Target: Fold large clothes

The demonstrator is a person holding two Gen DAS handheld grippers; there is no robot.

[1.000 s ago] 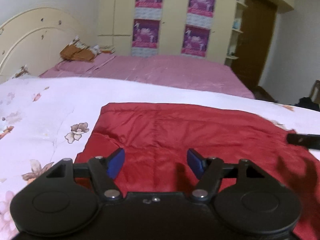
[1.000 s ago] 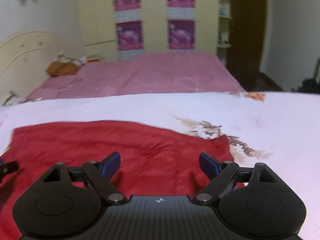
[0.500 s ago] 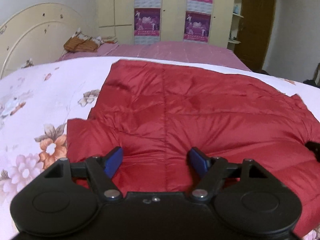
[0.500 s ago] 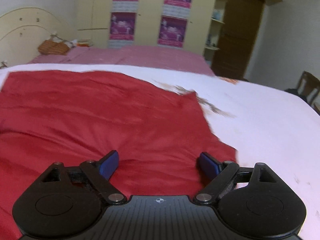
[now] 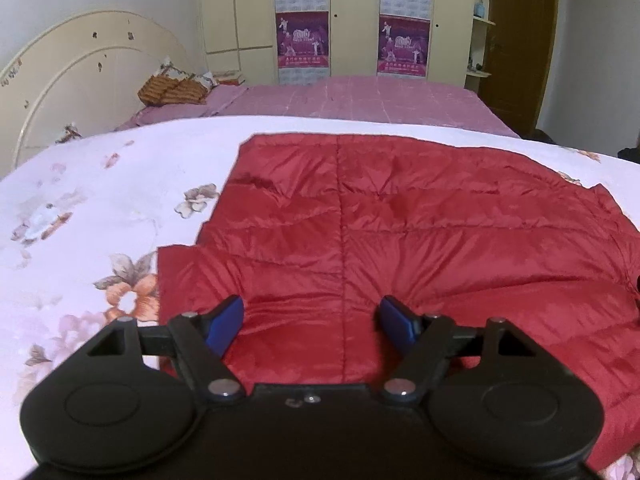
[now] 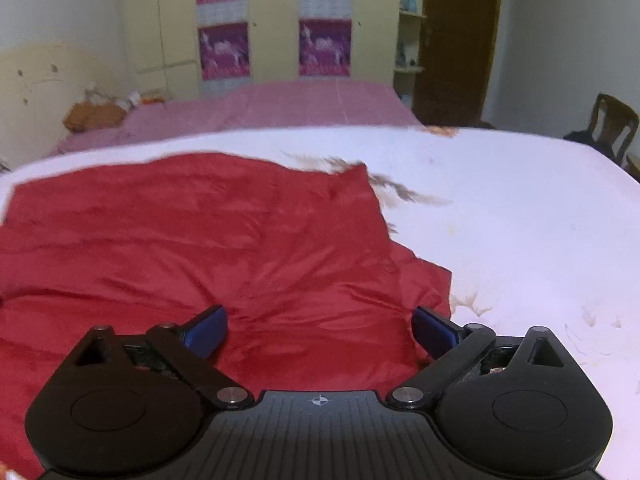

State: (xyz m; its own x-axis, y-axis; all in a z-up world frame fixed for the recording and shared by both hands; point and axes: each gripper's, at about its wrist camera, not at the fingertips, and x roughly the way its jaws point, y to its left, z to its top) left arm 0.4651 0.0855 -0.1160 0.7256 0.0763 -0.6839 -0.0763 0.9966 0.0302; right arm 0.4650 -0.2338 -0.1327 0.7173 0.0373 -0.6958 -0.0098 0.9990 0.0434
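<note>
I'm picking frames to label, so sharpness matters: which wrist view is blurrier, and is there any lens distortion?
Right wrist view: motion-smeared, the red jacket edge and posters soft. Left wrist view: sharper, the jacket's quilting seams crisp. Both: fisheye bending with dark corners; dim, warm indoor light.

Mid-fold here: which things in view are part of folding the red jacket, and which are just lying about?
Part of the job:
- red jacket, spread flat on the floral bedspread
- left hand-held gripper, open above the jacket
- right hand-held gripper, open, its jaws have just been opening, nothing between them

Just lying about:
- brown pillow
- pink bed
- posters
- chair
</note>
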